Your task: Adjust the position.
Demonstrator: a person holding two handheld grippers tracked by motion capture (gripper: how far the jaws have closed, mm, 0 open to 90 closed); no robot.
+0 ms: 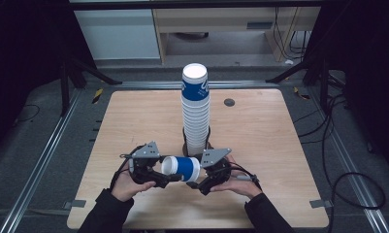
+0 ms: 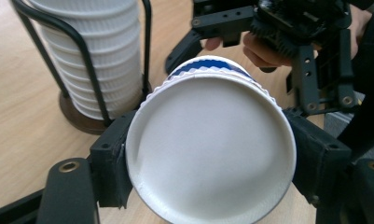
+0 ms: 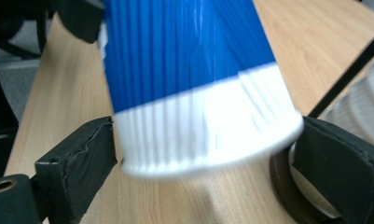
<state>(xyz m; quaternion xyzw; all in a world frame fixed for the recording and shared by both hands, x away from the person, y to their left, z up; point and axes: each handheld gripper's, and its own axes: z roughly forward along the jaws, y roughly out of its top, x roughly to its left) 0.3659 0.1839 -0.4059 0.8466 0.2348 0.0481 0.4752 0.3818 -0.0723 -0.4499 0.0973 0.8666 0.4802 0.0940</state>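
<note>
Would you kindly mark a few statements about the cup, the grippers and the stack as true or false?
1. The cup lies on its side between the two grippers. True.
2. The left gripper has its pads on the cup. True.
3. The right gripper clamps the cup tightly. False: a gap shows at its left pad, so its jaws stand open around the cup.
4. The stack has toppled onto the table. False: it stands upright in its wire holder.
5. The cup is red and white. False: it is blue and white.
</note>
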